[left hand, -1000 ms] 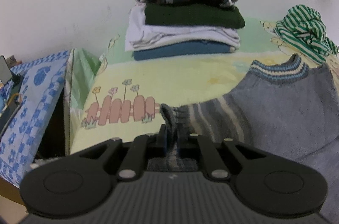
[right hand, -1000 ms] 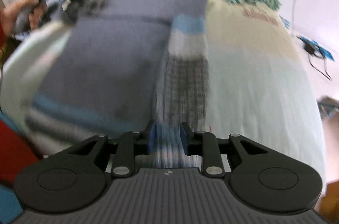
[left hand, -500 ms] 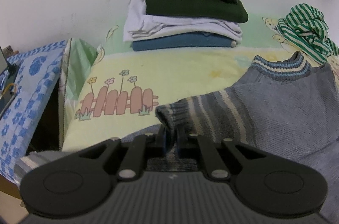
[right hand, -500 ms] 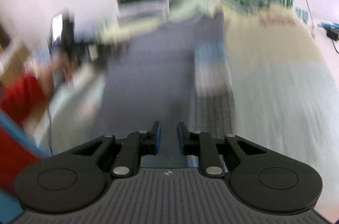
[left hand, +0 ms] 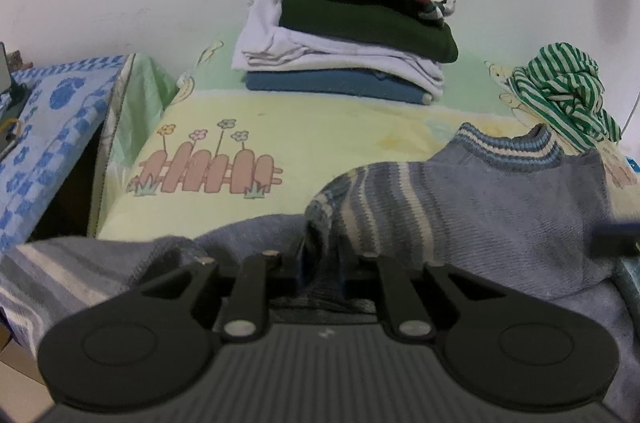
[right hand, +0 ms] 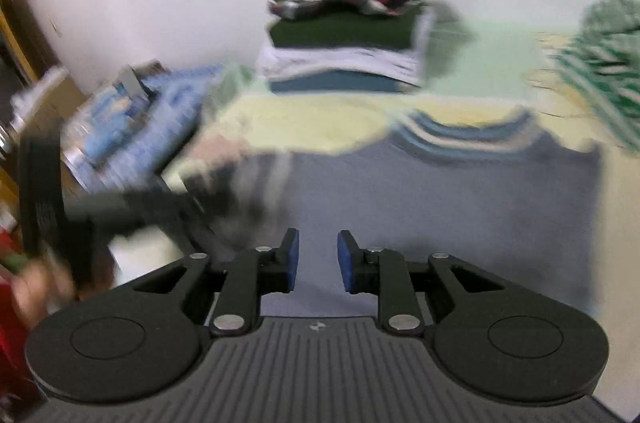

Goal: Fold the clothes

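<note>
Pinching sweater (left hand: 500, 199) cuff (left hand: 320, 223), your left gripper (left hand: 320, 265) jaws easing apart; right gripper (right hand: 318, 257) jaws spreading, empty, over sweater body.

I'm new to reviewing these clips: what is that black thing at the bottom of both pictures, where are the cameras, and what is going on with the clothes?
There is no robot here. A person holds a handheld two-finger gripper in each hand, and a fisheye camera on each one looks forward along its fingers, so the black shape is the gripper itself.

In the left view, the left gripper pinches the striped sleeve cuff of a grey-blue sweater that lies on a bed sheet printed with flowers and a fence. Its jaws are just starting to open, with the cuff between them.

The right view is blurred. The right gripper is over the sweater, its blue pads apart and opening with nothing between them.

By the wall are a stack of folded clothes and a crumpled green-striped garment.
</note>
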A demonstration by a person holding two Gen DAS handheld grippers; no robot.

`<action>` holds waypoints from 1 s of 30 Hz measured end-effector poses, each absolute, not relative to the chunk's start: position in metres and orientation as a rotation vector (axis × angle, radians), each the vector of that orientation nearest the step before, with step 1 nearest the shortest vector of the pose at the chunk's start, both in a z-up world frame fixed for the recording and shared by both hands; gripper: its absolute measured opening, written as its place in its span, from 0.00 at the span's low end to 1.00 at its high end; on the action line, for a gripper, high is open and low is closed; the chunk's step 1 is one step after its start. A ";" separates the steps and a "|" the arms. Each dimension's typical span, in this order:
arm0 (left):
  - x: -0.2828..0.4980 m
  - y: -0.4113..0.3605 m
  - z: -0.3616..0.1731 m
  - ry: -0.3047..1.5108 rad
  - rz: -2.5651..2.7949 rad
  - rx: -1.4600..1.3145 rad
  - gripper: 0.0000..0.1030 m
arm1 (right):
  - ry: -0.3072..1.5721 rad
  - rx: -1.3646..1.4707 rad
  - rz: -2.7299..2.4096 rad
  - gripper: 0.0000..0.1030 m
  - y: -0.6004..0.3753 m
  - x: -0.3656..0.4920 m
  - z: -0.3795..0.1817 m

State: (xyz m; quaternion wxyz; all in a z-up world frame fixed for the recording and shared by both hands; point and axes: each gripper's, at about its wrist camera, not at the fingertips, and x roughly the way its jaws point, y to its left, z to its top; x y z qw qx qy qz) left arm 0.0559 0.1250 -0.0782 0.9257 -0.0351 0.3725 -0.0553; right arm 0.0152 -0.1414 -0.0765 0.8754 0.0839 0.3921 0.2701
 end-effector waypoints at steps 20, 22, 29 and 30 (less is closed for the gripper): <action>0.030 0.102 -0.083 0.629 -0.175 0.089 0.28 | 1.045 0.244 0.550 0.06 -0.039 0.081 -0.092; 0.024 0.100 -0.081 0.587 -0.169 0.131 0.33 | 1.017 0.287 0.547 0.06 -0.052 0.077 -0.088; 0.015 0.076 -0.075 0.511 -0.255 0.225 0.69 | 0.948 0.447 0.569 0.06 -0.091 0.069 -0.071; 0.015 0.071 -0.074 0.496 -0.259 0.242 0.70 | 0.939 0.457 0.568 0.06 -0.097 0.065 -0.069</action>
